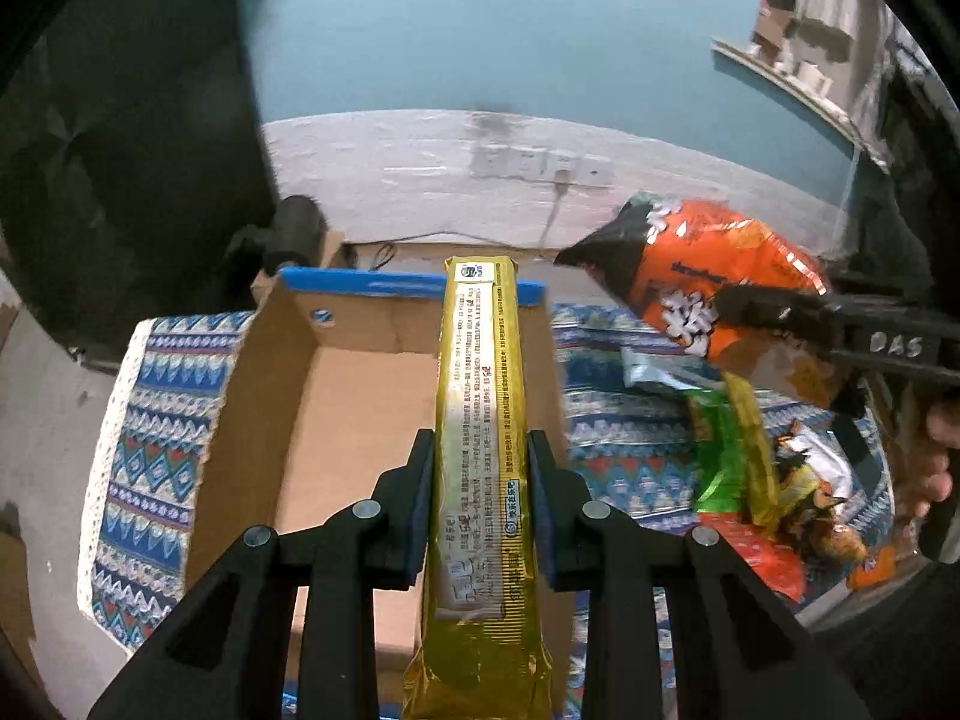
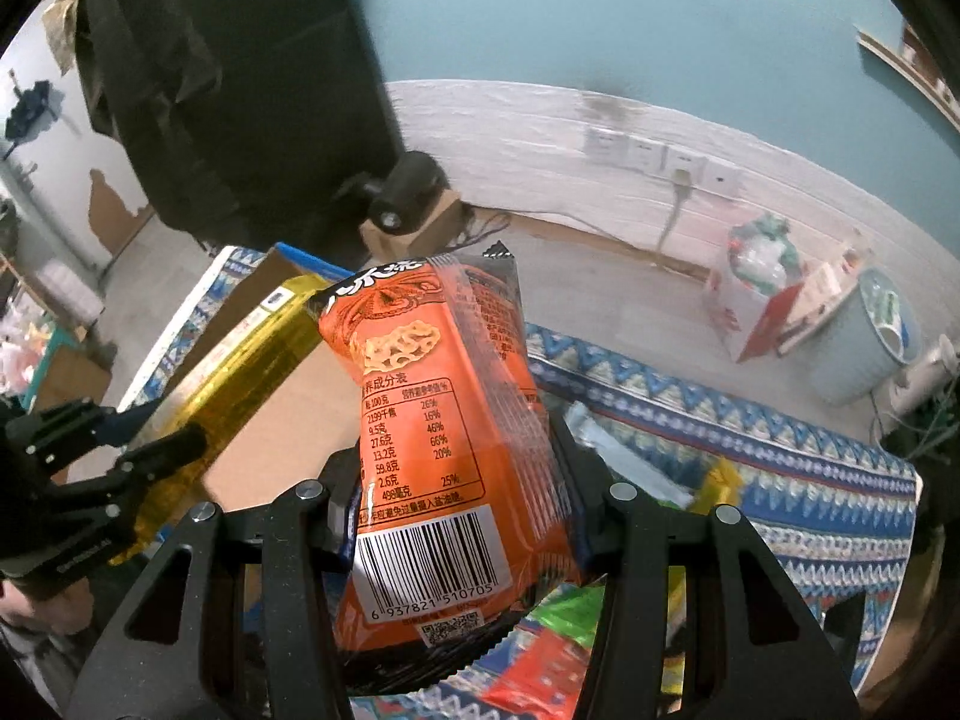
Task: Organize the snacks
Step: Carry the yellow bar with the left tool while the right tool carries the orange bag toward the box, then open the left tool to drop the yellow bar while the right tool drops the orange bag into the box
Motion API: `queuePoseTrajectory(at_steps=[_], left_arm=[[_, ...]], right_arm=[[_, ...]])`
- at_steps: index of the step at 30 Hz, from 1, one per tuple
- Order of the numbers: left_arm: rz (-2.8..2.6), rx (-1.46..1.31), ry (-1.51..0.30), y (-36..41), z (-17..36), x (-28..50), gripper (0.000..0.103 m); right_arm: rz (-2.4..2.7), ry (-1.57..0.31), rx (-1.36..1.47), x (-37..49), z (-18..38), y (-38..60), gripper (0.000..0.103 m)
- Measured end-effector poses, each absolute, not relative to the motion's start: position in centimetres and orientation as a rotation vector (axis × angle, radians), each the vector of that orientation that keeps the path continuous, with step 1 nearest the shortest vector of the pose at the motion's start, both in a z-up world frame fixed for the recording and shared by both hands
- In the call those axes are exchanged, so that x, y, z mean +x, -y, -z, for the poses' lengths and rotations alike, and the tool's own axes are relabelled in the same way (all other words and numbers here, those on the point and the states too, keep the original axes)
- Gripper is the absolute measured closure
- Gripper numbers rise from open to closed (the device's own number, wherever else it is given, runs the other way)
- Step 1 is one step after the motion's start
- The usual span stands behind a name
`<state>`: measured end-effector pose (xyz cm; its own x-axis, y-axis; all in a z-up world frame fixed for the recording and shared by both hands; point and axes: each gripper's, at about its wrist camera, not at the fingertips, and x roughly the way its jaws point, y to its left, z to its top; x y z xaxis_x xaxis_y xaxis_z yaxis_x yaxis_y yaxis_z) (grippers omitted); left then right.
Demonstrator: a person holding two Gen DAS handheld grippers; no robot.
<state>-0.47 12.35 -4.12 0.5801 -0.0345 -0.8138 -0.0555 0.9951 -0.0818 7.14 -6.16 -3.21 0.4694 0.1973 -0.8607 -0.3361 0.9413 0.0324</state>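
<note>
My left gripper is shut on a long gold snack pack and holds it above an open cardboard box. The gold pack also shows at the left of the right wrist view, with the left gripper on it. My right gripper is shut on an orange snack bag, held in the air to the right of the box. In the left wrist view the orange bag and the right gripper are at the upper right.
The box stands on a patterned blue cloth over the table. Several loose snack packs lie on the cloth right of the box. A white wall with sockets and a pale blue bin stand behind.
</note>
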Motion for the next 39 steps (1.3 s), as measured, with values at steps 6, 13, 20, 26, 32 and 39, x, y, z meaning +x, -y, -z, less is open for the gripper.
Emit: queuePoseTrajectory(at_steps=[6,13,20,26,32,39], left_arm=[[-0.086,-0.138,-0.98,-16.1,6.0,-0.5,0.074],[-0.146,-0.164,-1.009,-19.3,7.6,-0.9,0.074],[-0.191,-0.191,-1.072,-21.0,9.2,-1.1,0.073],[-0.236,-0.204,-1.078,-22.2,9.2,-1.5,0.073],[-0.241,-0.217,-1.061,-22.5,8.1,-1.9,0.059],[-0.235,-0.196,-1.031,-22.1,7.2,-2.2,0.056]], right_arm=[[-0.374,-1.043,-0.169,8.8,4.1,2.0,0.053],[-0.415,-1.075,-0.19,9.7,5.9,-1.5,0.053],[-0.436,-1.104,-0.198,10.0,7.1,-3.6,0.053],[-0.452,-1.135,-0.213,9.9,8.6,-4.9,0.053],[-0.467,-1.171,-0.229,9.6,10.3,-6.2,0.053],[-0.476,-1.202,-0.234,9.6,12.0,-7.2,0.053]])
